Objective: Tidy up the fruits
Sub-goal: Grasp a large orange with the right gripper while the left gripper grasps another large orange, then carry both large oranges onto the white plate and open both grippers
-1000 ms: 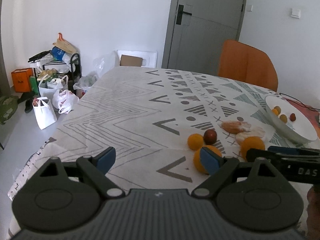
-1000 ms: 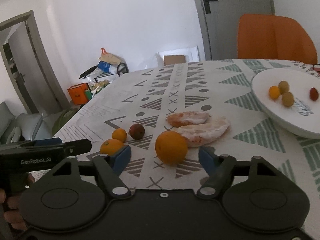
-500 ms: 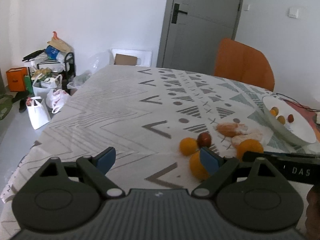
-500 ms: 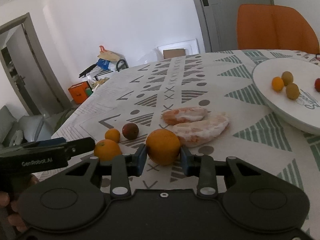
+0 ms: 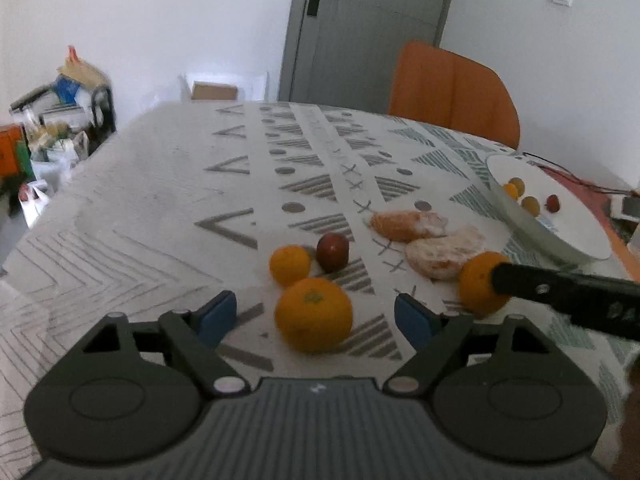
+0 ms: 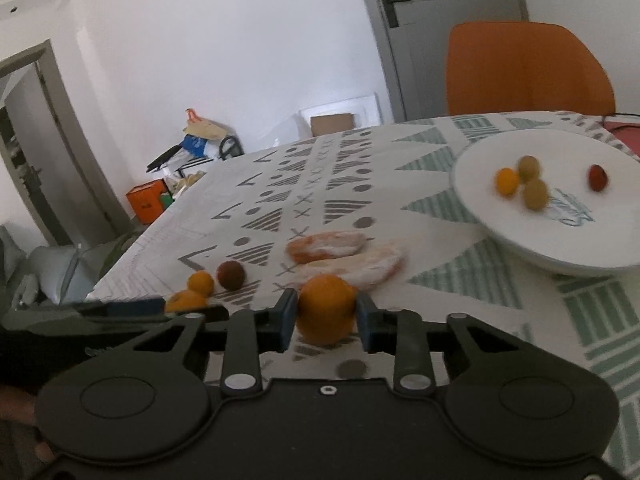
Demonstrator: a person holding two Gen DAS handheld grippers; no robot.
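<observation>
My right gripper [image 6: 325, 322] is shut on an orange [image 6: 327, 314] and holds it just above the patterned tablecloth; the same orange shows in the left wrist view [image 5: 478, 286]. My left gripper [image 5: 316, 318] is open, its blue pads either side of a second orange [image 5: 314, 314] on the cloth. Behind that lie a small orange [image 5: 289, 265] and a dark red fruit [image 5: 332, 252]. Two peeled citrus pieces [image 5: 426, 240] lie beyond. A white plate [image 6: 500, 236] at the right holds several small fruits [image 6: 530, 184].
An orange chair [image 5: 452, 92] stands at the table's far side. A grey door [image 5: 364, 28] is behind it. Bags and boxes [image 5: 52, 128] crowd the floor at the left. The table's left edge [image 5: 36, 220] drops to the floor.
My right gripper closed on the orange and has lifted it slightly toward the plate side. My left gripper moved forward and right, so the second orange now sits between its open fingers.
</observation>
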